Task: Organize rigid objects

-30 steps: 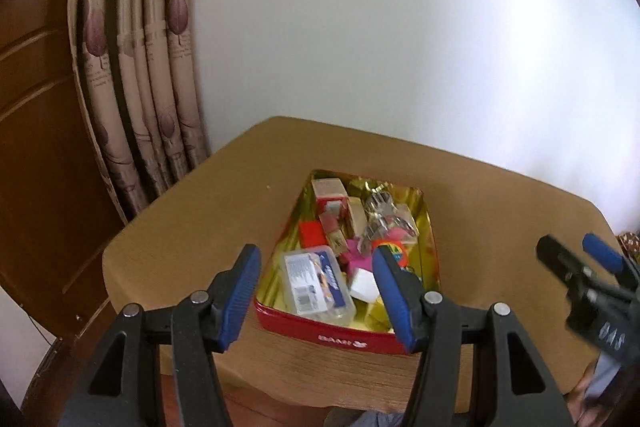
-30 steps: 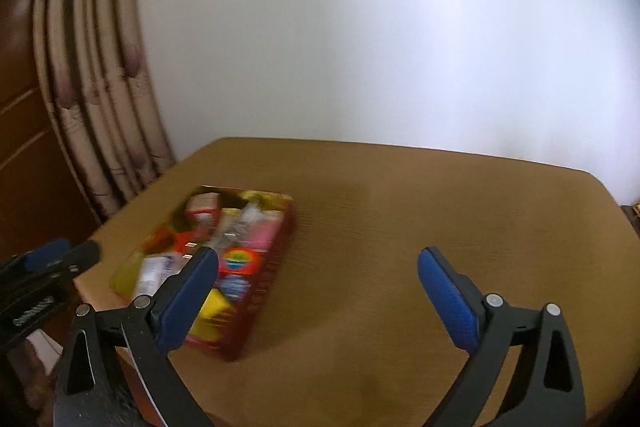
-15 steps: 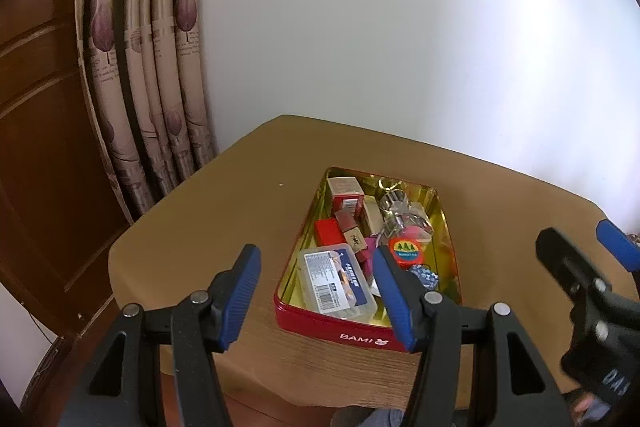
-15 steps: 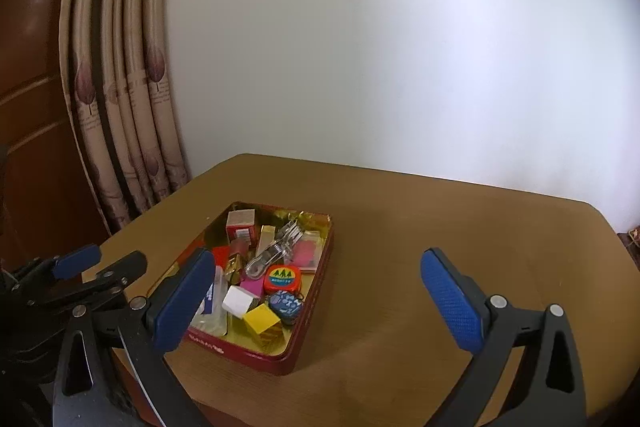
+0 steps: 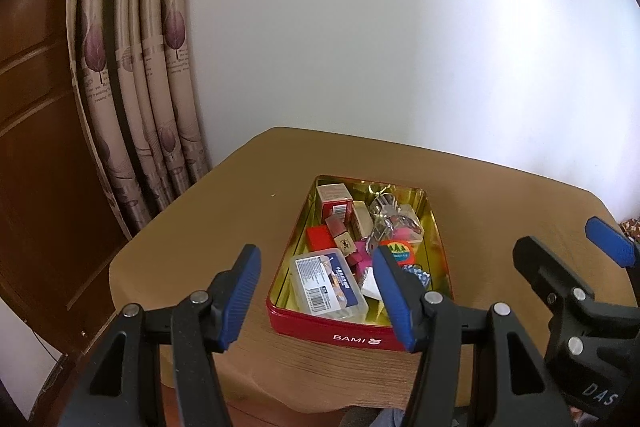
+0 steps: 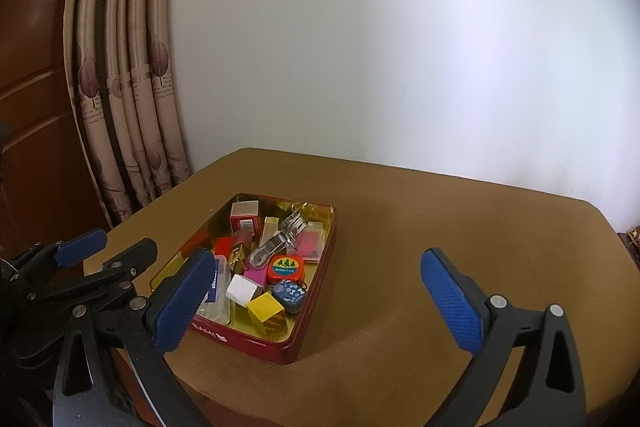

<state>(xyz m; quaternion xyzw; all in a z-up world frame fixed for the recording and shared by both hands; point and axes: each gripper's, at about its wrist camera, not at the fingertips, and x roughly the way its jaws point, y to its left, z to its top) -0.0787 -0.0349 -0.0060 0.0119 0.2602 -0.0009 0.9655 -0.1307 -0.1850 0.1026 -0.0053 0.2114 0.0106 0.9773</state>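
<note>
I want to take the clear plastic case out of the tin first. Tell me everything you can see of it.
The clear plastic case is a flat, rectangular, see-through box with rounded corners and a blue-and-white printed label with a barcode on top. It is shut and lies flat in the near left corner of the red tin, against its near wall. Small items crowd its far and right sides. No gripper touches it.

This looks like a room in a home. Along the left of the frame hangs a beige curtain [image 5: 136,75] printed with purple leaves and lettering, beside dark paneled wood [image 5: 36,131] like a door or wardrobe. A plain white wall [image 6: 380,47] fills the background. At the lower middle, a brown wood-grain surface [image 6: 420,227] carries a red biscuit tin [image 6: 312,307] of small household oddments.
</note>
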